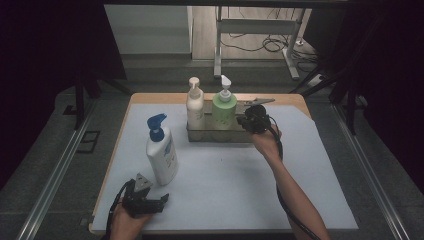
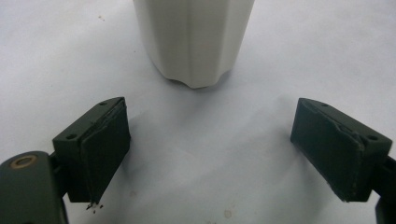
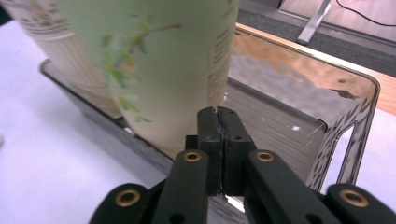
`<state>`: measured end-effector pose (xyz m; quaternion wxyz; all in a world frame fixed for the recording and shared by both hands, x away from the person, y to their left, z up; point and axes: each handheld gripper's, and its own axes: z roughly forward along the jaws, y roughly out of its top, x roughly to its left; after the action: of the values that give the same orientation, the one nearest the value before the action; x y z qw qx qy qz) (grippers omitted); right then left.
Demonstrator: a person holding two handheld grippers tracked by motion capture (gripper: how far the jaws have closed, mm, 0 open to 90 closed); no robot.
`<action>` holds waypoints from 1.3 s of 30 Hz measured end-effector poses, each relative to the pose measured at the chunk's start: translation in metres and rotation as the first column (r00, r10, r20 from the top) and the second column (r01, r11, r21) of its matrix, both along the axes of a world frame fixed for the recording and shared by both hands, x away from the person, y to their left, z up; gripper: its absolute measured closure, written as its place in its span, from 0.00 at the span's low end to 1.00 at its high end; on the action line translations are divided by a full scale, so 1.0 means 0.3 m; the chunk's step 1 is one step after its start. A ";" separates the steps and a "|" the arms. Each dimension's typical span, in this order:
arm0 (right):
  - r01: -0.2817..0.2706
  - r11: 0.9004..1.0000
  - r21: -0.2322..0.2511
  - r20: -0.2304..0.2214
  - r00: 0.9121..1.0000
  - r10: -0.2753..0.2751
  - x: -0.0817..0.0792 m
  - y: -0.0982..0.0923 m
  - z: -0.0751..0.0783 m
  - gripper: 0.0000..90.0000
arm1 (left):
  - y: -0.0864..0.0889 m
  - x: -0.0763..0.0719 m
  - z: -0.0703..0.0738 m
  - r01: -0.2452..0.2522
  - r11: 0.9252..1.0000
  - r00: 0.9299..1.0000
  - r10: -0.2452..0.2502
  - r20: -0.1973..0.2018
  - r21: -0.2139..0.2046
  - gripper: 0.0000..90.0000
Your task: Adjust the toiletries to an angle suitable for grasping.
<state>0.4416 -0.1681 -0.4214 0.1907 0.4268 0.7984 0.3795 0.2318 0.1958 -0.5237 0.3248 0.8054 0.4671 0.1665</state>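
Right gripper [image 3: 218, 122] jaws pressed together on the near wall of the clear tray [image 3: 359, 121], green bottle [image 3: 159, 60] upright just beyond; left gripper [image 2: 210, 154] jaws wide, white bottle [image 2: 194, 37] straight ahead.

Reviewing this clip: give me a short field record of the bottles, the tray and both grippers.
surface: white mat on a wooden table
tray: clear grey tray at the far side of the mat
in tray: cream pump bottle and green pump bottle, both upright
outside tray: white bottle with blue pump, upright on the mat
left gripper: jaws wide apart, nothing between them, facing the white bottle's base
right gripper: jaws shut, holding nothing, tips at the tray's near wall beside the green bottle
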 end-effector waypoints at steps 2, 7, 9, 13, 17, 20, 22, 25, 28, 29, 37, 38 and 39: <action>0.013 1.000 -0.013 -0.004 1.000 -0.013 0.015 0.003 -0.008 1.00 | 0.000 0.000 0.000 0.000 1.000 1.000 0.000 0.000 0.000 0.13; 0.046 0.999 -0.013 -0.015 0.999 -0.046 0.054 0.003 -0.028 1.00 | 0.000 0.000 0.000 0.000 1.000 1.000 0.000 0.000 0.000 0.13; 0.055 0.998 -0.010 -0.022 0.998 -0.055 0.068 0.004 -0.038 1.00 | 0.000 0.000 0.000 0.000 1.000 1.000 0.000 0.000 0.000 0.13; 0.053 0.999 0.002 -0.044 0.998 -0.053 0.093 0.011 -0.060 1.00 | 0.000 0.000 0.000 -0.001 1.000 1.000 0.001 0.000 0.000 0.13; 0.047 0.999 0.004 -0.054 0.997 -0.047 0.105 0.022 -0.074 1.00 | 0.000 0.000 0.000 -0.001 1.000 1.000 0.001 0.000 0.000 0.13; 0.052 0.998 0.017 -0.076 0.996 -0.051 0.117 0.021 -0.087 1.00 | 0.000 0.000 0.000 -0.001 1.000 1.000 0.001 0.000 0.000 0.13; 0.050 0.998 0.033 -0.088 0.995 -0.047 0.119 0.018 -0.089 1.00 | 0.000 0.000 0.000 -0.001 1.000 1.000 0.001 0.000 0.000 0.13; 0.052 0.998 0.035 -0.092 0.995 -0.049 0.121 0.017 -0.096 1.00 | 0.000 0.000 0.000 -0.001 1.000 1.000 0.001 0.000 0.001 0.13; 0.051 0.998 0.030 -0.091 0.995 -0.048 0.120 0.023 -0.102 1.00 | 0.000 0.000 0.000 0.000 1.000 1.000 0.000 0.000 0.000 0.13; 0.051 0.998 0.030 -0.091 0.995 -0.048 0.120 0.023 -0.102 1.00 | 0.000 0.000 0.000 0.000 1.000 1.000 0.000 0.000 0.000 0.13; 0.040 0.999 0.034 -0.100 0.994 -0.036 0.121 0.041 -0.107 1.00 | 0.000 0.000 0.000 -0.001 1.000 1.000 0.001 0.000 0.000 0.13; 0.039 0.999 0.034 -0.101 0.994 -0.036 0.121 0.043 -0.107 1.00 | 0.000 0.000 0.000 -0.001 1.000 1.000 0.001 0.000 0.001 0.13; 0.038 0.999 0.036 -0.100 0.994 -0.034 0.120 0.046 -0.108 1.00 | 0.000 0.000 0.000 -0.001 1.000 1.000 0.001 0.000 0.000 0.13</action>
<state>0.4777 -0.1544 -0.4537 0.1494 0.4631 0.7917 0.3694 0.2318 0.1957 -0.5236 0.3245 0.8053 0.4674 0.1665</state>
